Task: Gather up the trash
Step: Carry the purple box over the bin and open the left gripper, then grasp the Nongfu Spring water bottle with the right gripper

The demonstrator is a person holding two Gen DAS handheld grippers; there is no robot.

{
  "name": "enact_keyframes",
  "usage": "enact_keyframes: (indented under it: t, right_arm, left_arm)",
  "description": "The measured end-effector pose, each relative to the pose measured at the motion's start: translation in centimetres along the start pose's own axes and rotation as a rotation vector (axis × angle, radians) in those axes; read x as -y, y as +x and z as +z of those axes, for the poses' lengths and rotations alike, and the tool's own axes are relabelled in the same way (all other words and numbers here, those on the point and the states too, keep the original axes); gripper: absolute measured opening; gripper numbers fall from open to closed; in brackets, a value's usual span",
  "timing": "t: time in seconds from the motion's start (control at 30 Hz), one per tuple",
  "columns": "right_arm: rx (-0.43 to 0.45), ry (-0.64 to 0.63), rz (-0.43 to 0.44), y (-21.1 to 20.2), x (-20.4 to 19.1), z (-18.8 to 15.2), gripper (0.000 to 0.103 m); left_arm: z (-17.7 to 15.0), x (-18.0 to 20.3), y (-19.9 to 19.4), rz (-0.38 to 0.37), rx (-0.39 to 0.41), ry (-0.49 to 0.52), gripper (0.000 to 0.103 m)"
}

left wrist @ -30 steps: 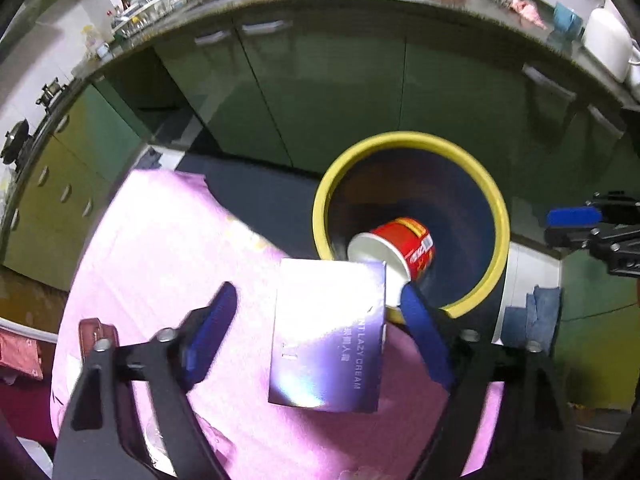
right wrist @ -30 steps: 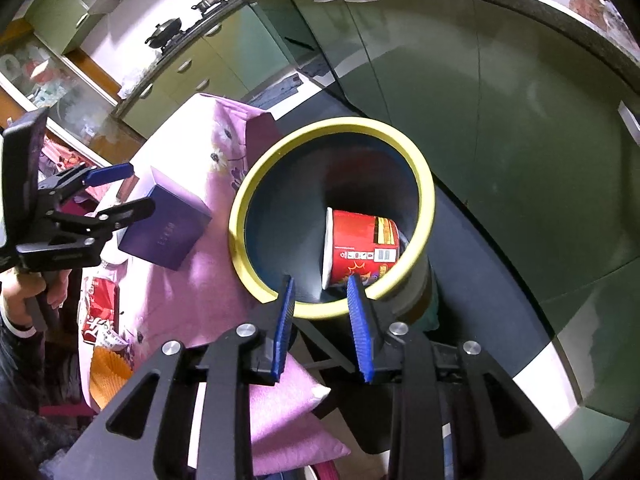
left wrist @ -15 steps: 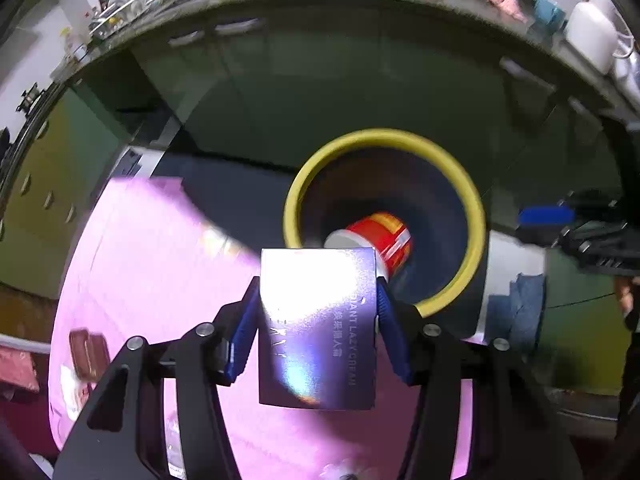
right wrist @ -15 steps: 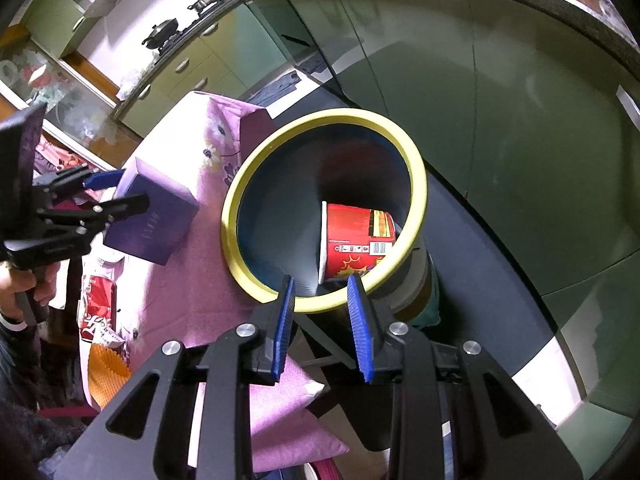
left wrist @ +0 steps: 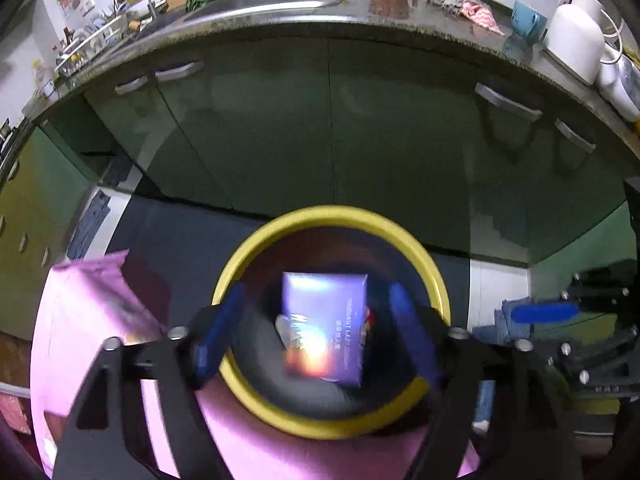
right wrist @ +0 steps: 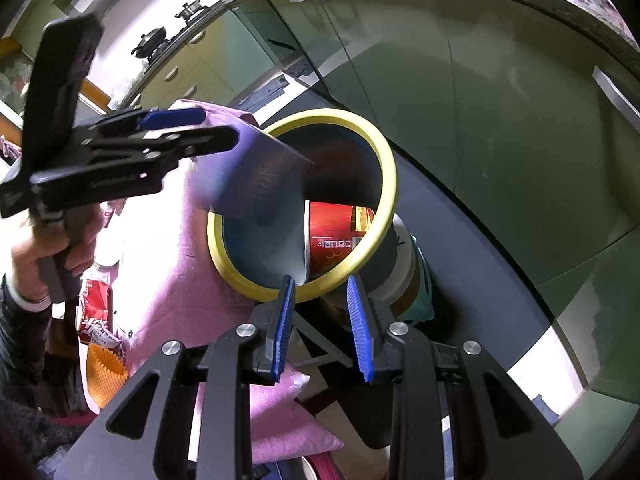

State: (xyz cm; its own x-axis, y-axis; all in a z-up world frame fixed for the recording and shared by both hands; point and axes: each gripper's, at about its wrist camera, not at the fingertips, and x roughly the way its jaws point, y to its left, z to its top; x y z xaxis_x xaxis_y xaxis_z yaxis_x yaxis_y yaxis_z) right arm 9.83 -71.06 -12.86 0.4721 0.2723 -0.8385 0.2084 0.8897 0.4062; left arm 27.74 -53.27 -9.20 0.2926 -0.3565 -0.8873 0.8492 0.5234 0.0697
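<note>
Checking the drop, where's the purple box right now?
In both wrist views, the purple box is over the yellow-rimmed bin's mouth, loose between the left hand-held gripper's open fingers.

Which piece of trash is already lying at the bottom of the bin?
The red cup, on its side deep inside the bin. The purple box is only at the rim, under the open left gripper.

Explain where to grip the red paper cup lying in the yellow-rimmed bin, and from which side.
The paper cup lies on its side, mouth facing sideways, so its curved red wall faces up. Probably pinch across that wall, coming down through the bin's yellow rim. The purple box above it may block the way.
</note>
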Motion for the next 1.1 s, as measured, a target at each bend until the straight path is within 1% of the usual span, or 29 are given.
enact_keyframes:
  t: [0.1,0.2,0.27,0.33,0.4,0.47,0.5,0.57,0.63,0.67,0.8,0.87,0.93,1.03,1.07,1.1]
  right_arm:
    - [-0.003,-0.004,-0.002,-0.1,-0.1,-0.2,0.028]
    - [-0.007,-0.018,-0.003,-0.1,-0.6,-0.4,0.028]
    - [-0.009,-0.029,0.003,0.0,-1.1,-0.5,0.028]
    - [-0.015,-0.047,0.012,0.2,-1.9,-0.5,0.028]
    - [-0.023,-0.072,0.021,0.3,-2.9,-0.6,0.029]
    - [-0.03,-0.107,0.029,0.4,-4.4,-0.7,0.037]
    - [-0.035,-0.124,0.033,0.5,-5.2,-0.8,0.038]
    - [-0.047,-0.163,0.047,0.7,-7.1,-0.9,0.038]
    - [-0.063,-0.219,0.061,1.2,-9.7,-0.9,0.038]
    - [-0.075,-0.254,0.072,1.6,-11.4,-1.0,0.038]
    - [-0.12,-0.364,0.12,3.5,-17.1,-1.2,0.038]
    - [-0.146,-0.418,0.141,4.8,-20.2,-1.5,0.038]
    - [-0.176,-0.482,0.161,6.5,-23.9,-1.7,0.038]
    - [-0.215,-0.567,0.192,8.6,-28.7,-1.6,0.038]
    - [-0.213,-0.634,0.208,9.1,-31.1,-1.5,0.044]
    - [-0.203,-0.691,0.202,9.4,-32.6,-1.4,0.049]
  left_arm:
    - [0.0,-0.3,-1.0,-0.023,0.022,-0.022,0.078]
    - [-0.8,-1.1,-3.0,-0.027,0.047,-0.04,0.078]
    - [-2.0,-2.0,-5.2,-0.041,0.076,-0.075,0.078]
    - [-3.9,-3.2,-8.1,-0.048,0.123,-0.122,0.081]
    - [-5.8,-3.9,-10.9,-0.034,0.176,-0.153,0.087]
    - [-8.9,-5.3,-14.6,0.006,0.247,-0.199,0.089]
    - [-10.0,-5.9,-15.8,0.018,0.268,-0.215,0.089]
    - [-13.7,-7.4,-19.2,0.065,0.321,-0.272,0.091]
    - [-16.6,-8.6,-21.4,0.104,0.346,-0.314,0.092]
    - [-18.7,-9.4,-22.7,0.13,0.359,-0.346,0.092]
    - [-25.9,-11.8,-26.3,0.255,0.381,-0.464,0.093]
    - [-29.7,-12.7,-27.5,0.324,0.373,-0.526,0.093]
    - [-32.6,-13.4,-28.1,0.368,0.357,-0.577,0.093]
    - [-36.4,-14.1,-28.6,0.379,0.349,-0.654,0.093]
    - [-37.8,-14.4,-28.8,0.378,0.352,-0.675,0.093]
    - [-38.8,-14.6,-28.9,0.379,0.355,-0.696,0.093]
